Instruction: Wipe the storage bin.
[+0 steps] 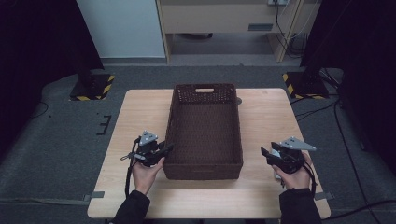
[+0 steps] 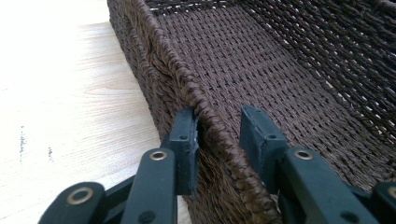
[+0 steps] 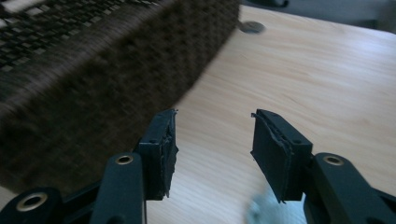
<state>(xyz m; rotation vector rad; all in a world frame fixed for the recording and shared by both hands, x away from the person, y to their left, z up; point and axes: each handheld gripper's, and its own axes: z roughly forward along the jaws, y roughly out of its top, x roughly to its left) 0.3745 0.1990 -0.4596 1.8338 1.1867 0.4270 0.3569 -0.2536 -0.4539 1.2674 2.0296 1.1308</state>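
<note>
A dark brown woven basket (image 1: 203,170) stands in the middle of the light wooden table (image 1: 140,112), with nothing in it. My left gripper (image 1: 169,148) is at the basket's left wall near the front corner. In the left gripper view its jaws (image 2: 217,126) straddle the braided rim (image 2: 205,112). One pad lies against the outside of the wall, and the other stands a little off the rim on the inside. My right gripper (image 1: 265,151) hangs above the table, right of the basket. Its jaws (image 3: 212,135) are open with nothing between them, and the basket wall (image 3: 93,84) is beside them.
A small round metal disc (image 3: 251,27) sits in the table by the basket's far right corner. A blurred pale bit (image 3: 254,210) shows on the table under the right gripper. Black stands with striped feet (image 1: 91,88) flank the table on the floor.
</note>
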